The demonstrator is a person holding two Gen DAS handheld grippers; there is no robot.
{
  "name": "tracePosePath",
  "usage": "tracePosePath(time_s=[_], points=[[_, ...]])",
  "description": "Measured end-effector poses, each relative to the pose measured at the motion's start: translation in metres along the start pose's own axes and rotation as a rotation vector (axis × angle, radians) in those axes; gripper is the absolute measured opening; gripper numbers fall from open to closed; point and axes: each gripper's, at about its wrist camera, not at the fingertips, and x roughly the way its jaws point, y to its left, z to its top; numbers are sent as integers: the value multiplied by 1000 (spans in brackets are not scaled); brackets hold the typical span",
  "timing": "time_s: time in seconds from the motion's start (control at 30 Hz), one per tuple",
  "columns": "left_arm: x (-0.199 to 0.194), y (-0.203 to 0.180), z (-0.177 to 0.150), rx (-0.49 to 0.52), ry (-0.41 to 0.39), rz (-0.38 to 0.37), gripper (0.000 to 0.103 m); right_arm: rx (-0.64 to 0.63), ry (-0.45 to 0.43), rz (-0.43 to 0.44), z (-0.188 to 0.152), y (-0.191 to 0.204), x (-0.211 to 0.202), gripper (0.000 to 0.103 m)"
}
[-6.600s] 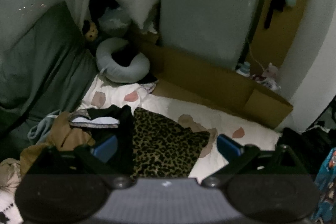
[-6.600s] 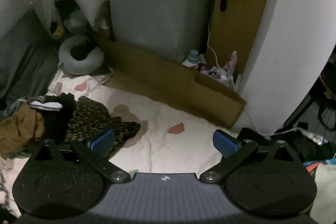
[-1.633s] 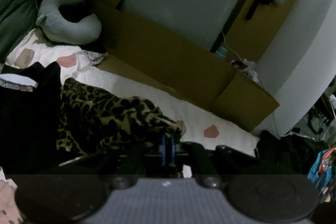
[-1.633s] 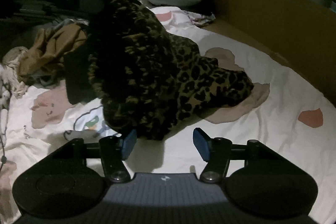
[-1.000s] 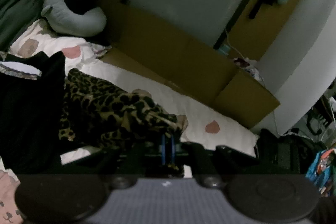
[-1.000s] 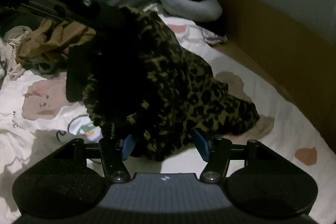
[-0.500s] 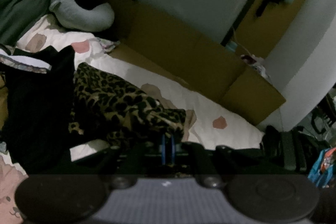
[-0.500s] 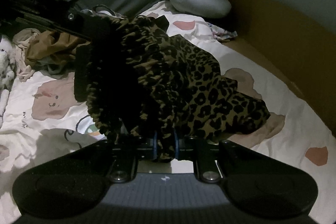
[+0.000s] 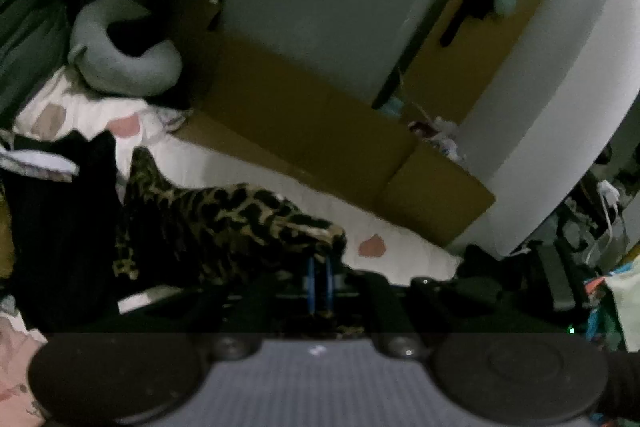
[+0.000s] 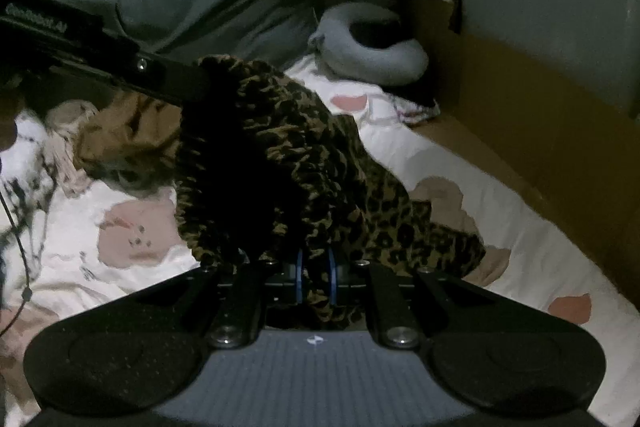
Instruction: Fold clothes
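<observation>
Leopard-print garment point(image 10: 344, 187), soft, light and droopy, hangs clenched between left tongs point(image 9: 319, 281) and just-closed right tongs point(image 10: 315, 281), best held by edges

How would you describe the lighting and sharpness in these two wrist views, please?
Left wrist view: dim, smeared by motion blur, the leopard-print garment soft-edged. Right wrist view: equally dark, the garment's near folds lost in black shadow, the white sheet brightest; both bow at the fisheye edges.

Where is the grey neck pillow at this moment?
The neck pillow lies at the far end of the bedsheet, beside the cardboard, beyond the leopard garment.
</observation>
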Motion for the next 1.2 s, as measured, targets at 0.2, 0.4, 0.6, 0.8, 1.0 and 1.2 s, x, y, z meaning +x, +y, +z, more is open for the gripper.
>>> tracePosePath(time_s=[0.2,0.4,0.6,0.8,1.0,1.2], points=[[-30,-21,19,18,-35,-9,5,6,-54,6,25,6,-44,11],[-56,-44,35,21,-39,-27,5,-1,-89,26,48,15,-90,10],[-75,-78,52,62,-11,-61,5,28,-120,63,63,22,-137,6],[-93,-108,61,93,-2,-108,5,51,-146,90,68,23,-171,5],[-112,-137,69,146,12,-152,5,52,-177,120,77,24,-211,5],[-123,-158,70,168,33,-199,5,46,-186,122,82,28,-230,5]])
